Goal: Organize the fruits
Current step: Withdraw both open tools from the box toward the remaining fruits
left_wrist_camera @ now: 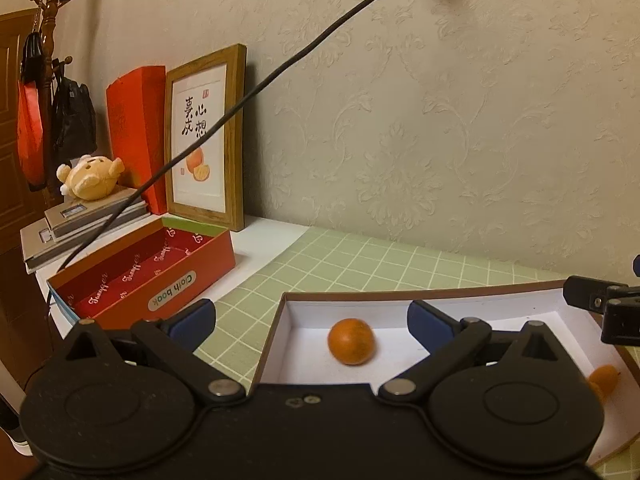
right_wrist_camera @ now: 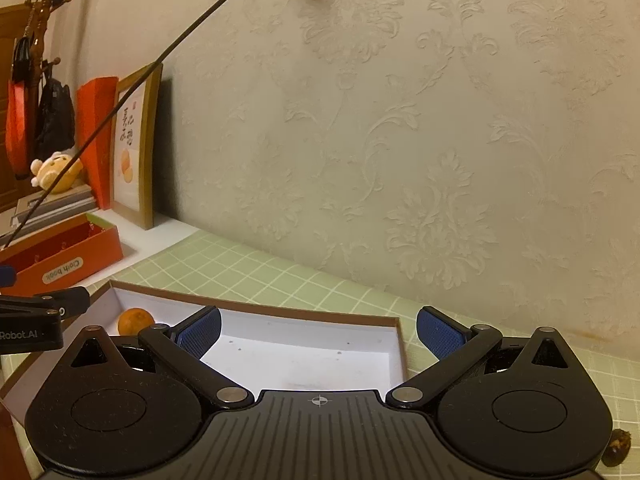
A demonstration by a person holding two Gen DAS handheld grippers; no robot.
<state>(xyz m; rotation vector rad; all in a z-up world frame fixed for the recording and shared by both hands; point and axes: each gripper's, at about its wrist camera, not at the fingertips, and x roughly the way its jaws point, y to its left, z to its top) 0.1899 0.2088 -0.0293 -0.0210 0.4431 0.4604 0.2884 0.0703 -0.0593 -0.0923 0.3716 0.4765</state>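
Here, left tongs (left_wrist_camera: 312,322) wide open, empty, over orange (left_wrist_camera: 351,341) in box (left_wrist_camera: 276,332), right tongs (right_wrist_camera: 319,332) likewise.

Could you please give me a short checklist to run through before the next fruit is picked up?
1. Left gripper free to grasp: ok, jaws wide apart, nothing between them.
2. Right gripper free to grasp: ok, jaws open and empty.
3. Orange inside the white box: ok, though blurred, so it may not have settled.
4. Room left in the box: ok, much of the white floor is bare.
5. Fruit still to collect: a second orange fruit sits at the box's right edge; whether inside or outside, cannot tell.
6. Grippers clear of each other: ok, apart in both views.
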